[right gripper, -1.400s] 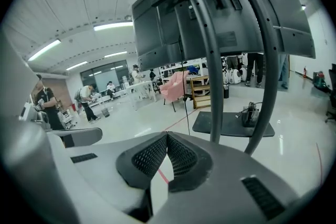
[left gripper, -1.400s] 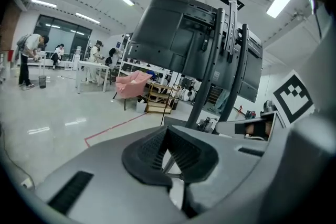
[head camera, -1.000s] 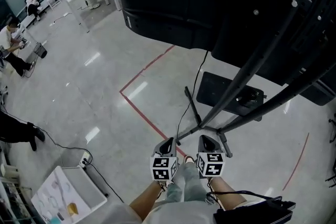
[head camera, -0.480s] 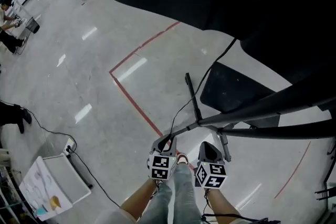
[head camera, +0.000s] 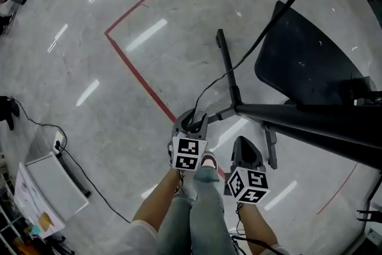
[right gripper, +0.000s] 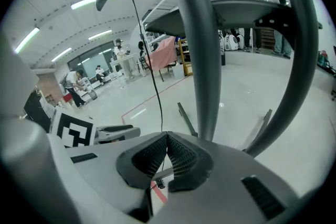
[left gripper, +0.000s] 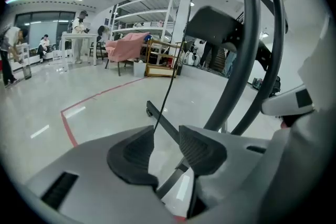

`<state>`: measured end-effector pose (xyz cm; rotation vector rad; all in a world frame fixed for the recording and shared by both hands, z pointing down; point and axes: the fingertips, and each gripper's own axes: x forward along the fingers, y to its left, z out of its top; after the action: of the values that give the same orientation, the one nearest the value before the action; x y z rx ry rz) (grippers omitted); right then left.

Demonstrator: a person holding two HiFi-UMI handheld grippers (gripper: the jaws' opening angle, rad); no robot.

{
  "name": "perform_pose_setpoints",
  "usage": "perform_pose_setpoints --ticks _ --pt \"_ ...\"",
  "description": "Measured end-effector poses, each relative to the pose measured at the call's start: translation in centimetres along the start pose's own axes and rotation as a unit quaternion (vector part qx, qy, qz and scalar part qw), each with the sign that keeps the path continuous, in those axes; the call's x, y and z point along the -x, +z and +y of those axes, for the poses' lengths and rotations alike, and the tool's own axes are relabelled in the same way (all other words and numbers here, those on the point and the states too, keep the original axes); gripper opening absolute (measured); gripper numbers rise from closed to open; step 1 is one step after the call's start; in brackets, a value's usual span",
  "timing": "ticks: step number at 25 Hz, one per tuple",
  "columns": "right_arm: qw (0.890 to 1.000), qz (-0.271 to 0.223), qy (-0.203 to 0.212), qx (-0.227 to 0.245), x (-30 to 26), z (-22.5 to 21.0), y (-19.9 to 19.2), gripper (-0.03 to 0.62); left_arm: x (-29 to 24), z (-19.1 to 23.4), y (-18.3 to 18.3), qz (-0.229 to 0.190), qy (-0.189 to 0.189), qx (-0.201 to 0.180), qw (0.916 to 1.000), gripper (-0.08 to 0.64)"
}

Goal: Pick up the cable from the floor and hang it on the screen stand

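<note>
Left claw (left gripper: 167, 131) is opening low over the floor (head camera: 89, 57). The cable (left gripper: 169, 86) runs down between its pads, beside the screen stand (head camera: 310, 125). Further right, my right claw (right gripper: 167, 135) has its tips together and grips nothing.

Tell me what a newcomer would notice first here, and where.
The dark metal screen stand sprawls across the right of the head view. A thin black cable drops from above between the opening jaws of the left gripper, at bottom centre beside the shut right gripper. A red tape line angles over the glossy grey floor at left.
</note>
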<state>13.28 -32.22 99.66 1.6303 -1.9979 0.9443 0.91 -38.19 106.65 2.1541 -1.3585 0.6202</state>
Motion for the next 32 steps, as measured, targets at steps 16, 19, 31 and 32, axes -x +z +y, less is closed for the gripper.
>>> perform_pose_setpoints --ticks 16,19,31,32 --pt "0.998 -0.066 -0.007 -0.006 -15.7 -5.2 -11.1 0.017 -18.8 6.1 -13.8 0.006 -0.002 -0.067 0.9977 0.153" --pt "0.997 -0.074 -0.009 -0.011 -15.7 -5.8 -11.7 0.017 -20.1 6.4 -15.3 0.017 0.001 -0.060 0.9980 0.150" --pt "0.995 -0.101 -0.014 -0.010 -13.7 -5.9 -10.8 0.017 -19.5 7.1 -15.7 0.008 0.010 -0.060 0.9981 0.018" --pt "0.995 -0.096 -0.013 -0.013 -13.3 -5.7 -10.6 0.017 -18.7 7.1 -15.3 0.008 0.011 -0.058 0.9982 0.018"
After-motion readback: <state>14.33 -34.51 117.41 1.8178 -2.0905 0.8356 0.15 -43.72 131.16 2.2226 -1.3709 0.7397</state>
